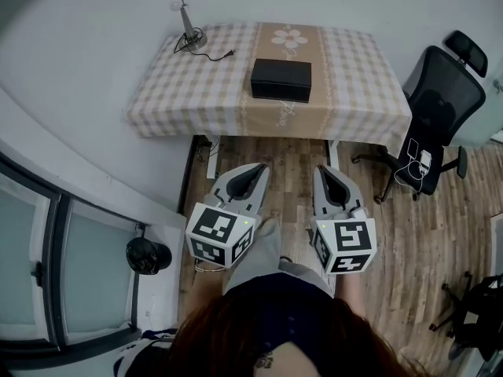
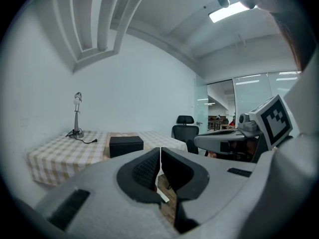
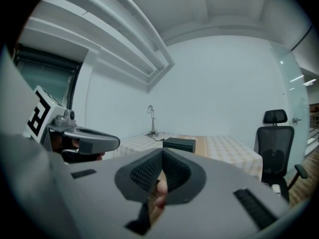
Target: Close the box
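A black rectangular box sits near the middle of the checked tablecloth, and its top looks flat and down. The box also shows far ahead in the left gripper view, and the box in the right gripper view. My left gripper hangs over the wooden floor in front of the table, well short of the box, jaws shut on nothing. My right gripper is beside it, also shut and empty. In their own views the left gripper and right gripper show tips touching.
A desk lamp with its cable stands at the table's far left corner. A black office chair stands to the table's right. A window wall runs along the left, with a dark round object on its ledge.
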